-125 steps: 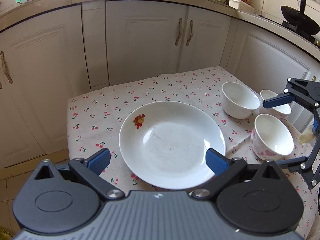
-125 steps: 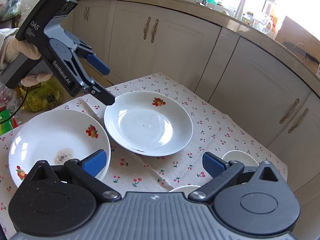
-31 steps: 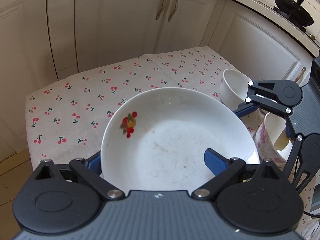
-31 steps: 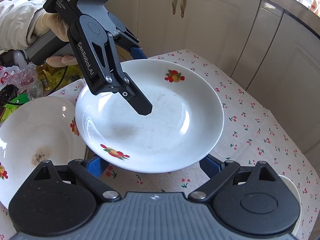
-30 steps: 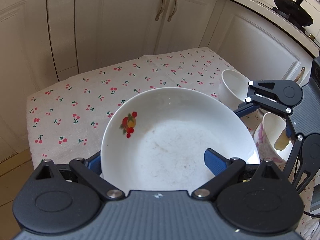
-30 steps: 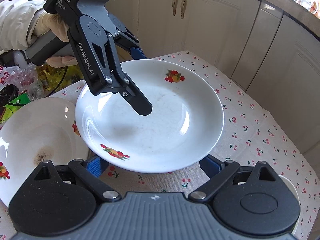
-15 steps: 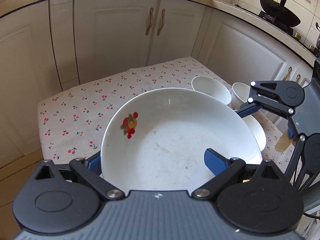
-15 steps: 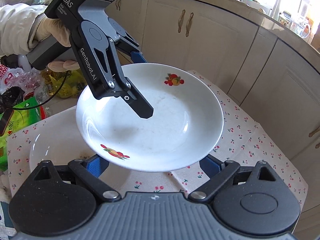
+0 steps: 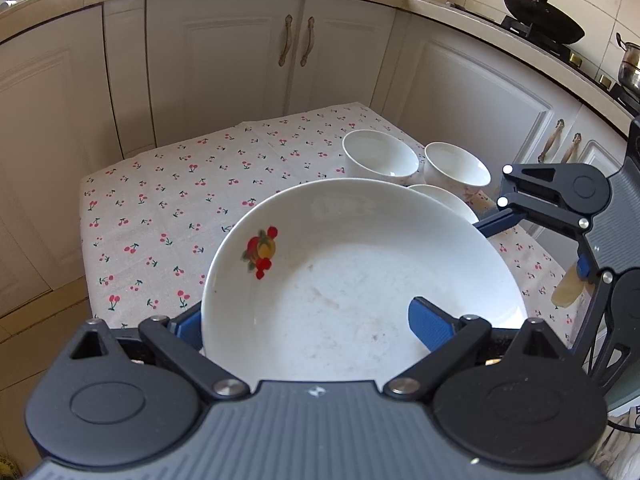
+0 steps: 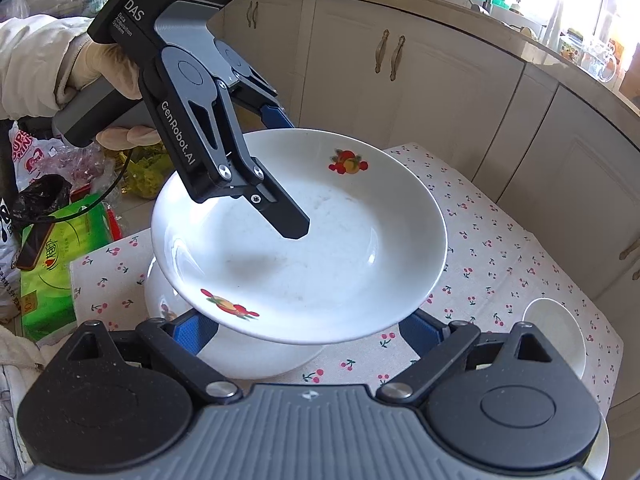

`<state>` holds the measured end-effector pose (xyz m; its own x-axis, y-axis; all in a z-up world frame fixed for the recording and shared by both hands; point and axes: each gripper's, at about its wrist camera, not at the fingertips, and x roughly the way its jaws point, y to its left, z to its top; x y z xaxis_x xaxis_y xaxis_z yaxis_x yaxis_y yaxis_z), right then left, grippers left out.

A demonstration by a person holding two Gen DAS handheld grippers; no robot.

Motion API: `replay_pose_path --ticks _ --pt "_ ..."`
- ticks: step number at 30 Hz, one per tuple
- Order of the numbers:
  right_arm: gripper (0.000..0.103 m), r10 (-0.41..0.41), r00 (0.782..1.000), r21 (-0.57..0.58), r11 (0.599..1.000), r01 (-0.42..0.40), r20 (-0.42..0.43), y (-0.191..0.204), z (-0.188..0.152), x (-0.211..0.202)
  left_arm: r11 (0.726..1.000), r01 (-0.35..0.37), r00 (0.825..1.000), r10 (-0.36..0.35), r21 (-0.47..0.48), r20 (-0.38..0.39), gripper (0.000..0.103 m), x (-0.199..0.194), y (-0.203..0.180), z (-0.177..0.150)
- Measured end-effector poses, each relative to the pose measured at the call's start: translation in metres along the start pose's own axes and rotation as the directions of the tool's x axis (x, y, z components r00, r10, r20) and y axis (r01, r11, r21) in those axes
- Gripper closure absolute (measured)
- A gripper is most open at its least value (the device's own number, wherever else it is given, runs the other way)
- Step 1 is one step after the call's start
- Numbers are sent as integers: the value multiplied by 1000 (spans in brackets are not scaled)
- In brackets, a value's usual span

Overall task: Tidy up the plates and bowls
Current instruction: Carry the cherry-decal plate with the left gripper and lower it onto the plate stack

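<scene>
Left gripper [image 9: 308,320]: jaws stood wide, straddling the near edge of the lifted plate [image 9: 360,280], one finger under the rim, the other blue pad over the bowl of the dish.
Right gripper [image 10: 304,330]: jaws equally wide, cradling the opposite edge of the same plate, both blue pads tucked below its rim.
Lifted plate: white, fruit prints on the rim, carried clear of the cloth between the two grippers, tilted slightly.
Second plate [image 10: 248,352]: directly under the lifted one, just beyond the right gripper's fingers, lying on the table.
Gloved hand [image 10: 108,76]: wrapped round the left gripper's handle, seen across the plate from the right wrist view.
Tablecloth [image 9: 168,208]: cherry print, spread out beyond the left gripper.
Bowls [image 9: 380,158]: three white ones grouped just past the plate's far edge, to the right.
Cabinets [image 9: 224,60]: cream doors, farthest back.
</scene>
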<state>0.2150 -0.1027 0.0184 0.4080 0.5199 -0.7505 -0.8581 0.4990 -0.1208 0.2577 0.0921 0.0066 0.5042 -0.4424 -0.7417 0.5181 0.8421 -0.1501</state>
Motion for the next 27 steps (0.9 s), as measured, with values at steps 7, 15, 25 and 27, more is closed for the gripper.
replay_pose_path --ticks 7,15,25,27 --pt "5 15 1000 25 1000 -16 9 20 -14 -7 1000 5 1000 -5 -16 7 5 -5 -12 -23" --pt "5 32 999 43 999 -31 -22 36 -32 3 999 26 999 -26 -47 -19 5 1 -16 -45" --pt "5 45 998 38 998 -43 -53 46 -37 14 996 30 998 -34 -81 -53 5 13 -10 -62" --pt "5 47 997 37 998 -45 -58 47 -36 15 996 31 998 -36 -88 -57 5 15 -9 -64"
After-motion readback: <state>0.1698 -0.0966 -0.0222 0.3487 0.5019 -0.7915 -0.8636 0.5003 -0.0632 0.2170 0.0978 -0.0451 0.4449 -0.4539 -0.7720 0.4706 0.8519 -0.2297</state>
